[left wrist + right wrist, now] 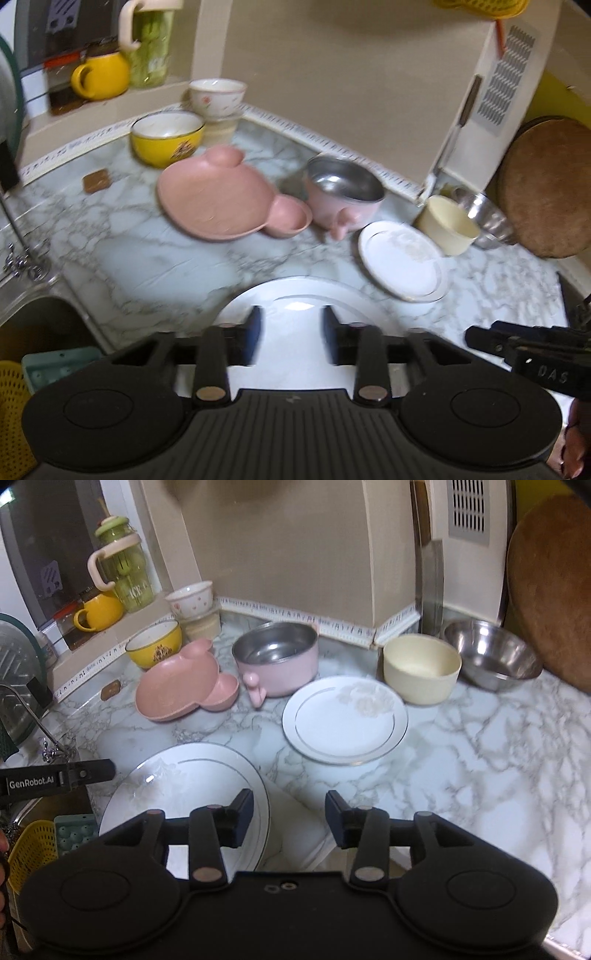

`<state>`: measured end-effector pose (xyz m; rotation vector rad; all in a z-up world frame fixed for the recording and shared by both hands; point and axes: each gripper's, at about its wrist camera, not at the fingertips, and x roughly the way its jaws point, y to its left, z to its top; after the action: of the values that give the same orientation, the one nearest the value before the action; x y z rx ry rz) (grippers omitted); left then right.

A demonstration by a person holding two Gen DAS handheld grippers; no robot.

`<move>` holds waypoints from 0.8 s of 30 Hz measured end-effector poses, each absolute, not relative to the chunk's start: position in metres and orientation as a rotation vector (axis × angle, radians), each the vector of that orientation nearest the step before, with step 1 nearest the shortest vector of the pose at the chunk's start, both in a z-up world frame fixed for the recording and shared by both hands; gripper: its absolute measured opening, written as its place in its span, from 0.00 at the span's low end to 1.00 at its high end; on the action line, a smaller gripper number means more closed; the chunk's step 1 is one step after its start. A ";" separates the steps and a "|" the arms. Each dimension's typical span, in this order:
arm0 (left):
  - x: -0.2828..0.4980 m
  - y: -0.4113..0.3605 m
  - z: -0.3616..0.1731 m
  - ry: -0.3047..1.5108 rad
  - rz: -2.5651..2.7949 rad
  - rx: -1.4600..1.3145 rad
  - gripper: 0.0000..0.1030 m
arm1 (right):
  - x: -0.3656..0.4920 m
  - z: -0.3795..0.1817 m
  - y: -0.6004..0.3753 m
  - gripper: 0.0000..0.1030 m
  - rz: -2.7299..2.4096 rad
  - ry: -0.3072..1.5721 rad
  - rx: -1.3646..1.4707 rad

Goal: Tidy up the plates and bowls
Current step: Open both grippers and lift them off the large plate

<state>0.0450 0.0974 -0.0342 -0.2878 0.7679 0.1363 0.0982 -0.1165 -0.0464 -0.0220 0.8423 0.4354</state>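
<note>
1. Both hand-held grippers stand with jaws parted and nothing between the pads; the left gripper point(291, 339) hangs over the large white plate point(295, 306), the right gripper point(290, 821) hangs over that plate's right rim and the bare marble counter point(480, 757); neither presses on anything.
2. Lying flat at the counter's near edge beside the sink point(33, 325), the large plate looks set down as the base of a stack; that is a judgement.
3. Nearest of the rest, the smaller white plate point(345, 720) sits just beyond it, apart; it seems the likely next piece to go on top.
4. Further back stand the pink bear-shaped plate point(177, 690), the pink pot with a steel liner point(277, 661), the yellow bowl point(155, 646), the cream bowl point(421, 668) and the steel bowl point(491, 653); the floral bowl point(190, 598) already rests on another dish in the corner.
5. Only the right wrist view shows the large plate's grey leaf pattern and silver ring, and the steel bowl whole; the left view blurs these and half hides the steel bowl behind the cream one.
6. Only the left wrist view shows the large plate centred under its own jaws.
</note>
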 end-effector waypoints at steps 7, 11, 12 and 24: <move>0.053 0.074 -0.021 0.720 0.095 -0.239 0.66 | 0.095 -0.034 -0.131 0.62 0.408 0.793 -0.018; 0.062 0.061 -0.019 0.721 0.071 -0.214 0.68 | 0.096 -0.029 -0.141 0.73 0.379 0.761 -0.032; 0.065 0.058 -0.019 0.720 0.064 -0.212 0.68 | 0.096 -0.027 -0.144 0.76 0.372 0.753 -0.035; 0.112 0.023 -0.025 0.743 -0.021 -0.158 0.76 | 0.128 -0.025 -0.173 1.00 0.288 0.671 -0.080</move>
<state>0.1118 0.0230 -0.0248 -0.1577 0.7429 -0.0213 0.1280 -0.1731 -0.0250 -0.0805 0.6706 0.2875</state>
